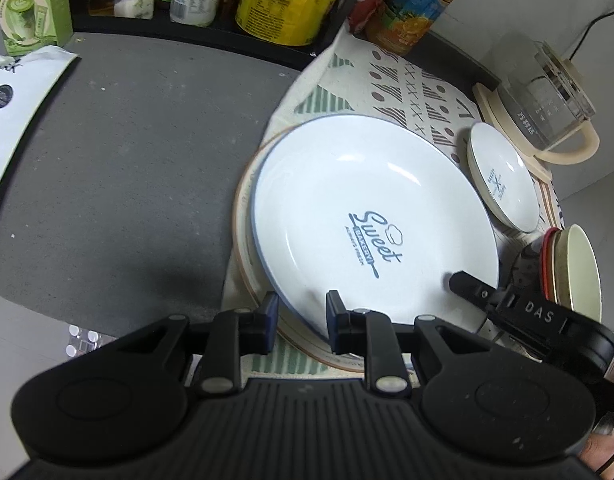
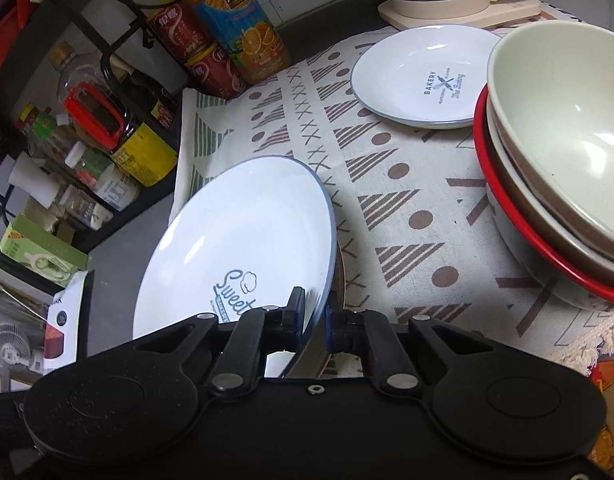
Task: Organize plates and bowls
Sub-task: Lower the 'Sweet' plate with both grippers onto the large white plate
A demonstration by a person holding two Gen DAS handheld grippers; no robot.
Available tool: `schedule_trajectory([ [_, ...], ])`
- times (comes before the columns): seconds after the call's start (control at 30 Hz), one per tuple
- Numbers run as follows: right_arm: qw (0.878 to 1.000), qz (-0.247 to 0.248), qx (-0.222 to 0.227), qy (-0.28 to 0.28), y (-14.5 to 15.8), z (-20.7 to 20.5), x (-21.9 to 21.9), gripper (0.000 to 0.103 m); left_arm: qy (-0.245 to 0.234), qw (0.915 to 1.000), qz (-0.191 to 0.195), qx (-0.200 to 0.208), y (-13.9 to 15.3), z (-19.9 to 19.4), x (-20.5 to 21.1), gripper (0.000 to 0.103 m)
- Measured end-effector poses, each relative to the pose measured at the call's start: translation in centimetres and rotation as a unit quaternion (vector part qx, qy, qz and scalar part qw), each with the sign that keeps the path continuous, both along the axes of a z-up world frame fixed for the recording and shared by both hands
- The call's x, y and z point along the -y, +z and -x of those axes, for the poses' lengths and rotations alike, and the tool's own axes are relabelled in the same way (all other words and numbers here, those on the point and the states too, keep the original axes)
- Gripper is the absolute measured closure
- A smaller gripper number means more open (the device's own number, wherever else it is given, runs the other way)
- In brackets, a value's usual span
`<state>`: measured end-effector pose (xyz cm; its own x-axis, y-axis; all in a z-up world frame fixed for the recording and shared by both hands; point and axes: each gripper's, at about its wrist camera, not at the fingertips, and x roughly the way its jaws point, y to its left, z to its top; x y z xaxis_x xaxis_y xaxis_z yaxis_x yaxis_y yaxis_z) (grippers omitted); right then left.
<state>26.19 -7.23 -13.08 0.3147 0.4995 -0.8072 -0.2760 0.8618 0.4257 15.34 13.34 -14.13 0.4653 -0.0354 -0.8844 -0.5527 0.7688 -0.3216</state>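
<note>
My left gripper (image 1: 303,322) and right gripper (image 2: 312,320) both pinch the Sweet plate's (image 1: 367,216) rim. The small plate (image 2: 419,76) lies beyond it, near the stacked bowls (image 2: 559,152).

The left gripper (image 1: 301,320) is clamping the near rim of the large white plate (image 1: 371,216) printed "Sweet Bakery", one finger on each side of the rim, while the plate is sitting on a wider beige-rimmed plate (image 1: 243,216) lying on the patterned cloth (image 1: 411,80). The right gripper (image 1: 459,280) is reaching in from the right, its black finger lying on the same plate's rim. Beyond, a small white plate (image 1: 503,180) is resting near a glass kettle (image 1: 547,92), and stacked bowls (image 1: 579,268) are standing at the right edge.
</note>
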Motion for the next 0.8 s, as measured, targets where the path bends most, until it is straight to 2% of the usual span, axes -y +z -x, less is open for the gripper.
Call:
schedule_trajectory([
  [0.33, 0.999, 0.028, 0.017, 0.038, 0.4, -0.1, -1.0, 0.093, 0.035, 0.9983, -0.047, 0.004, -0.6, -1.3, -1.9, 0.081],
  [0.5, 0.997, 0.045, 0.025, 0.051, 1.0, 0.0, -1.0, 0.093, 0.055, 0.9981, -0.027, 0.0, -1.8, -1.5, -2.8, 0.081],
  [0.8, 0.997, 0.056, 0.014, 0.05, 0.6, 0.1, -0.5, 0.093, 0.054, 0.998, -0.031, 0.007, -2.2, -1.7, -2.3, 0.079],
])
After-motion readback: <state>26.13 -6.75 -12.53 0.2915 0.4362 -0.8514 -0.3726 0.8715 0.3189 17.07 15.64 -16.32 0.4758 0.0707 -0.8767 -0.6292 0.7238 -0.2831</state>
